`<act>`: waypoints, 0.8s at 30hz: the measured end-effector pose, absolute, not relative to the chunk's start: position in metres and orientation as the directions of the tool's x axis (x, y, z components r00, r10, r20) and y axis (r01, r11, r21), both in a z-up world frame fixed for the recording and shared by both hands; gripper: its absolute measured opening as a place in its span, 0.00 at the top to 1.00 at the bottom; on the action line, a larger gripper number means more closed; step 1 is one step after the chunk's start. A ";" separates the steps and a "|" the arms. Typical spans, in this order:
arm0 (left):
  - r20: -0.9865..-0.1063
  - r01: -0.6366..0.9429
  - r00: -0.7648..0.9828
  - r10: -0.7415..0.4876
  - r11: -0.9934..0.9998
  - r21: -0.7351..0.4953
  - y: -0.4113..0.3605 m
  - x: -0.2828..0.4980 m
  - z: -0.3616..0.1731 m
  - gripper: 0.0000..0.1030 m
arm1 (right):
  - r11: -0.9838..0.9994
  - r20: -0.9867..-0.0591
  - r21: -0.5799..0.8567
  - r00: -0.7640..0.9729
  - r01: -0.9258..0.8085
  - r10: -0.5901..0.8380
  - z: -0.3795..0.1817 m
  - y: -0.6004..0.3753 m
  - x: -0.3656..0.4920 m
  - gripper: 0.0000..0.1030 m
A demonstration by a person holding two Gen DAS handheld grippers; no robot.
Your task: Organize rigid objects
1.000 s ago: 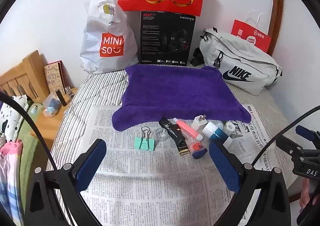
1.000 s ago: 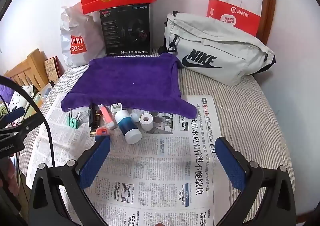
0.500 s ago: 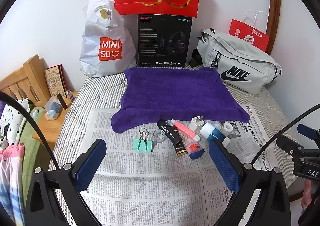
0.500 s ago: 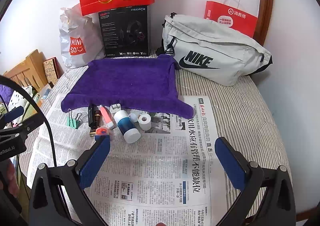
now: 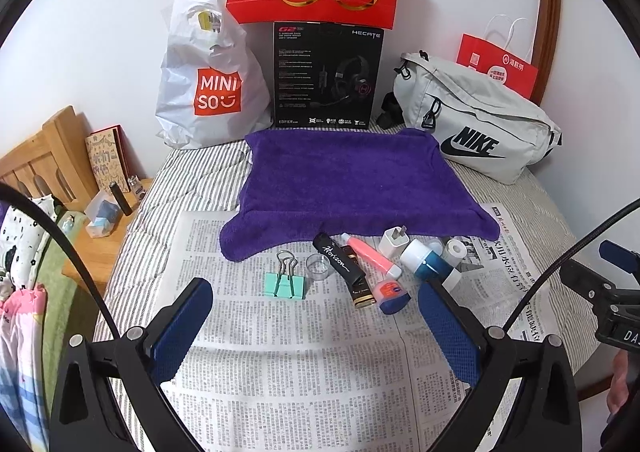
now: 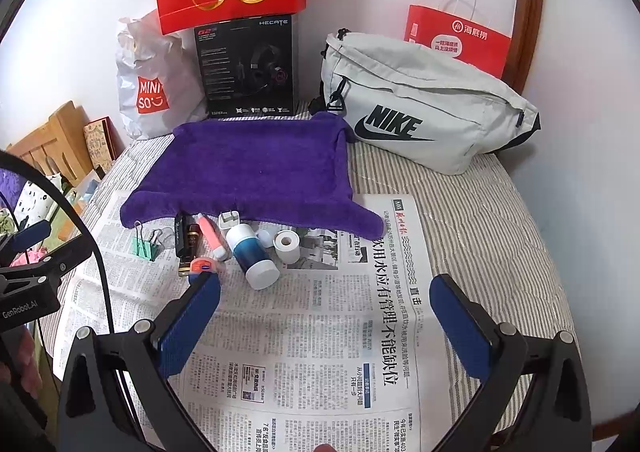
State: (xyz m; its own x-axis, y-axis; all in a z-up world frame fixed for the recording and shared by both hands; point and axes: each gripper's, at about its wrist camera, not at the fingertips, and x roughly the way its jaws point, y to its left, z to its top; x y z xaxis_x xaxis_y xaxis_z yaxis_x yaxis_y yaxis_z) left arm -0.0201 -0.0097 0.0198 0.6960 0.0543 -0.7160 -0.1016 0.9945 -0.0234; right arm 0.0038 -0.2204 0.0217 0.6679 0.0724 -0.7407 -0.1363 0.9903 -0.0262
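Pulling back slightly, left gripper point(image 5: 316, 316) and right gripper point(image 6: 326, 312) hung with fingers apart, empty; small rigid items, mint-green metal binder clip point(image 5: 285, 284) included, lay mid-frame, untouched on newspaper point(image 5: 280, 352).

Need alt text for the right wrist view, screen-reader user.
The open right gripper hovers empty over a newspaper on a striped bed. Ahead, small items line the purple towel: a blue-and-white bottle, tape roll, pink tube and green binder clip.
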 end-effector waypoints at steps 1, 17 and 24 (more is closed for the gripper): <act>-0.717 -0.104 0.695 0.056 0.994 -0.023 -0.009 -0.020 0.019 0.00 | 0.990 -0.740 -0.025 0.668 -0.137 0.074 0.022 -0.220 0.004 0.00; -0.725 -0.102 0.686 0.064 0.995 -0.009 -0.011 -0.021 0.015 0.00 | 0.990 -0.740 -0.022 0.668 -0.139 0.078 0.021 -0.219 0.002 0.00; -0.723 -0.100 0.688 0.066 0.995 -0.004 -0.011 -0.024 0.018 0.00 | 0.991 -0.739 -0.019 0.670 -0.132 0.075 0.021 -0.220 0.001 0.00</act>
State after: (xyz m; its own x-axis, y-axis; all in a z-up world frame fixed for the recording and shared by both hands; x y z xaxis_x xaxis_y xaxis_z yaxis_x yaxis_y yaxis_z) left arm -0.0235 -0.0114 0.0177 0.6882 0.0661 -0.7225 -0.1001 0.9950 -0.0044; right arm 0.0010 -0.2202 0.0212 0.6699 0.0750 -0.7387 -0.1321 0.9911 -0.0191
